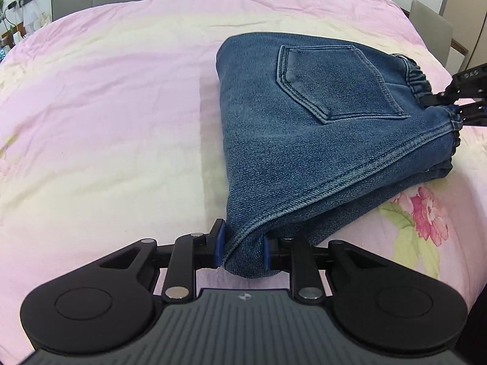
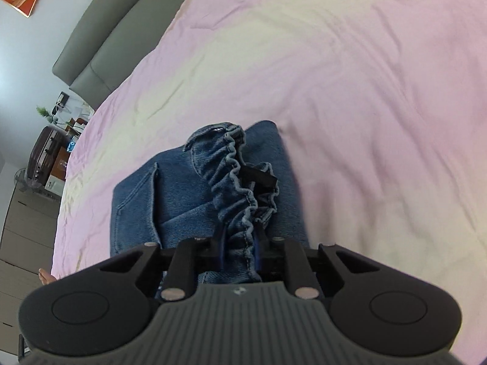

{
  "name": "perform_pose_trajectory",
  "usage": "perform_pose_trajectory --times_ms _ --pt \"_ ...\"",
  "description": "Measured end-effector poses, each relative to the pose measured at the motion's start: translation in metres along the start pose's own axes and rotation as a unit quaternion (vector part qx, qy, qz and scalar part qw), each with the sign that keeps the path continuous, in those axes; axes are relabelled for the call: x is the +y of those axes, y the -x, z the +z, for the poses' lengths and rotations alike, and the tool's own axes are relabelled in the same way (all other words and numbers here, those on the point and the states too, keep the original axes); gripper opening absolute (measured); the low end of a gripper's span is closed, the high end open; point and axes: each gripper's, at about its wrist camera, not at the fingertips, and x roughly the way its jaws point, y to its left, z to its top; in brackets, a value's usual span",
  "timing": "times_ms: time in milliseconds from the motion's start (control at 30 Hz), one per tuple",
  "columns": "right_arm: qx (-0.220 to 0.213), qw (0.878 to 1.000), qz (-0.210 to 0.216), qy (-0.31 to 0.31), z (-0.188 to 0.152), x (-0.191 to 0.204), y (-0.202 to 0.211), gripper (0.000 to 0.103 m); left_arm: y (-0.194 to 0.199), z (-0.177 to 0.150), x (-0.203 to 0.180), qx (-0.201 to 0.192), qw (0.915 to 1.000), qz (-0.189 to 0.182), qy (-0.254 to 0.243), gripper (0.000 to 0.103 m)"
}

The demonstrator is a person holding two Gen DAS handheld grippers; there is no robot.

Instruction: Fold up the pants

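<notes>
Denim pants (image 1: pixel 304 140), folded into a bundle, lie on a pink floral bed (image 1: pixel 106 106); the left gripper (image 1: pixel 242 251) clamps a folded corner, the right gripper (image 2: pixel 240 249) pinches the elastic waistband (image 2: pixel 240 182).

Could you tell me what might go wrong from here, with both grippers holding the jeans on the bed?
1. The left gripper pinches only a thick folded corner of the jeans; it could slip out of the jaws.
2. The right gripper clamps the bunched elastic waistband, which may stretch and skew the fold.
3. Dragging the denim could wrinkle the pink bedsheet.
</notes>
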Motion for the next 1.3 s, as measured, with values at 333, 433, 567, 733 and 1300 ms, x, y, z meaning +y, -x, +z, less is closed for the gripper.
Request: perform_pose_trajectory --times_ms 333,433,567,733,1300 --pt "-0.002 0.993 -0.059 0.104 0.006 0.034 0.010 0.044 0.039 0.008 0.010 -0.017 0.9986 -0.049 -0.014 0.051" --pt "-0.028 0.985 -0.075 0.151 0.009 0.048 0.029 0.048 0.047 0.028 0.009 -0.037 0.9976 -0.059 -0.001 0.051" --pt "-0.046 0.974 -0.077 0.206 0.011 0.074 0.039 0.039 0.042 0.069 0.005 -0.074 0.9965 -0.031 0.024 0.049" --pt "-0.068 0.955 -0.089 0.275 0.009 0.105 0.025 0.020 0.006 0.117 -0.005 -0.105 0.9912 -0.018 0.078 0.041" --pt "-0.002 0.935 -0.176 0.309 0.027 0.091 -0.067 0.014 -0.116 0.156 0.032 0.004 0.9799 -0.057 0.191 0.024"
